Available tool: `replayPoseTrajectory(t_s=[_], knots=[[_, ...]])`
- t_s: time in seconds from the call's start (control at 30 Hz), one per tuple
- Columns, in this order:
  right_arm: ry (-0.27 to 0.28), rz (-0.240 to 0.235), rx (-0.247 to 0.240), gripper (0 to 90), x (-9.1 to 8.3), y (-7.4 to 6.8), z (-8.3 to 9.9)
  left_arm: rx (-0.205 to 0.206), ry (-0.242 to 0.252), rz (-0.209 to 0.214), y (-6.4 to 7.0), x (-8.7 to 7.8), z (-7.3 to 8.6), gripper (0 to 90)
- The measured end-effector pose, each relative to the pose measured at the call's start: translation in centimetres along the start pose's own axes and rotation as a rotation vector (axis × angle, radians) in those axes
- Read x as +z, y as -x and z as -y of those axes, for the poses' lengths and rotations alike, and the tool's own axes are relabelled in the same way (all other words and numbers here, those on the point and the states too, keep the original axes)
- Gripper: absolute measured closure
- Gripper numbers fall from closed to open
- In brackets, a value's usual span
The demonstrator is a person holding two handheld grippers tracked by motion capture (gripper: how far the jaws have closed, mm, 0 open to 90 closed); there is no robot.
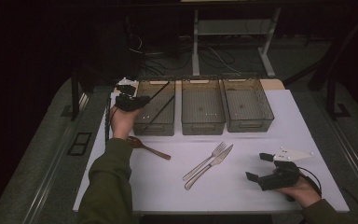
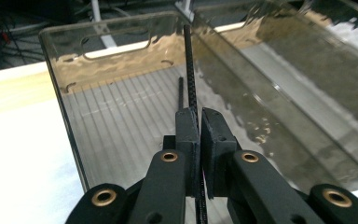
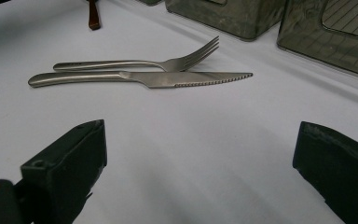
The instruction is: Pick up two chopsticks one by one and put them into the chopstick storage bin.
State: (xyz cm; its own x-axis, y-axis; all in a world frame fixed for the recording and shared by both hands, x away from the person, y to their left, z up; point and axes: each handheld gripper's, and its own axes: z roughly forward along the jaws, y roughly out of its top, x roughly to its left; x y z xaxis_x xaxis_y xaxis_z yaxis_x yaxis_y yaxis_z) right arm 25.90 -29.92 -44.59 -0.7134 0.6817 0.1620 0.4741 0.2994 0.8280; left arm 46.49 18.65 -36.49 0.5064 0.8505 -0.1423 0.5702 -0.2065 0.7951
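Left tongs point(image 1: 142, 100) clamped on a thin black chopstick point(image 2: 189, 70), held over the leftmost bin point(image 1: 142, 127) of three smoky plastic bins at the far edge of the white tabletop point(image 1: 168, 186). From the left gripper view, jaws pinched tight around the rod low on its length, the long end slanting up and across the ribbed bin floor; a second black chopstick point(image 1: 159, 113) lying inside already, diagonal. Right tongs point(image 1: 262, 168) resting near the tabletop's right front, jaws spread wide, holding nothing, aimed toward the fork point(image 3: 140, 63) and the knife point(image 3: 140, 79) lying side by side mid-tabletop. A wooden spoon point(image 1: 148, 148) just behind the left wrist.

Likely trouble: a slim, smooth rod gripped off-centre, prone to pivot or slide between the pads. Released while still tilted high, a fair chance of the tip catching the bin's rim and tipping out, or bouncing against the chopstick below. Withdrawal of the left forearm risks nudging the spoon off its spot.
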Motion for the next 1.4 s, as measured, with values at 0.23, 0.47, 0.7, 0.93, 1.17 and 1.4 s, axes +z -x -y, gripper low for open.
replayPoseTrajectory(t_s=[0.23, 0.47, 0.7, 0.93, 1.17, 1.4], knots=[[-0.002, -0.003, -0.001, 2.3, 0.1, 0.0, 0.0, 0.024, -0.051, -0.021, -0.1, 1.8, -0.5, 85.2], [0.000, -0.006, -0.002, 2.3, 0.1, 0.1, 0.0, 0.051, -0.101, -0.042, 0.2, 3.0, -1.0, 85.2], [0.001, -0.007, -0.001, 2.3, 0.0, 0.1, 0.0, 0.055, -0.137, -0.054, 0.1, 3.4, -0.8, 85.0], [0.001, -0.009, 0.000, 2.3, 0.0, 0.1, 0.0, 0.050, -0.139, -0.035, 0.1, 3.7, -0.7, 83.8], [0.001, -0.010, -0.001, 2.3, 0.0, 0.1, 0.0, 0.047, -0.120, -0.018, 0.2, 3.5, -0.8, 74.6], [0.001, -0.010, 0.000, 2.3, 0.0, 0.0, 0.0, 0.071, -0.092, 0.043, 0.9, 2.5, -1.2, 65.8]])
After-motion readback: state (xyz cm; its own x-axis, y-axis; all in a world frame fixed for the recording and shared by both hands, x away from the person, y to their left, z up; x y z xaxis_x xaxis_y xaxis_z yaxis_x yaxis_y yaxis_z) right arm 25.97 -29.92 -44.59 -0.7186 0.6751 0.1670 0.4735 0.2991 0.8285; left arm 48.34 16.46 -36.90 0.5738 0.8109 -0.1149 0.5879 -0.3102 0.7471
